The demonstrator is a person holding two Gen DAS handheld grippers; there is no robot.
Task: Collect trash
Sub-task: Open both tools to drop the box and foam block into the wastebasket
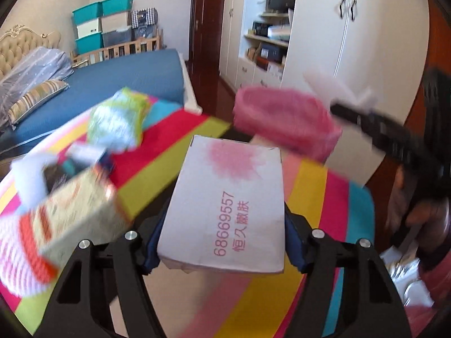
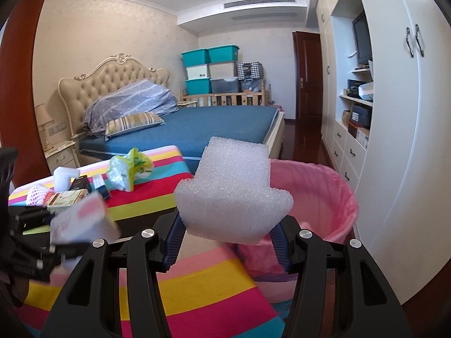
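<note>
My left gripper (image 1: pixel 222 242) is clamped on the white carton (image 1: pixel 225 205), pads on its two long sides. My right gripper (image 2: pixel 225 239) is clenched on the foam block (image 2: pixel 231 186), which sits just short of the pink-lined bin (image 2: pixel 318 191). Best move, I judge: carry each piece fully over the rim before letting go, foam first since it's closer, so neither bounces off. Both grippers point forward and down, left steeper. More trash remains on the striped cloth (image 2: pixel 157 197): a crumpled green bag (image 2: pixel 126 171) and small boxes (image 2: pixel 67 197).

Bright daylight, fisheye warp, motion blur
</note>
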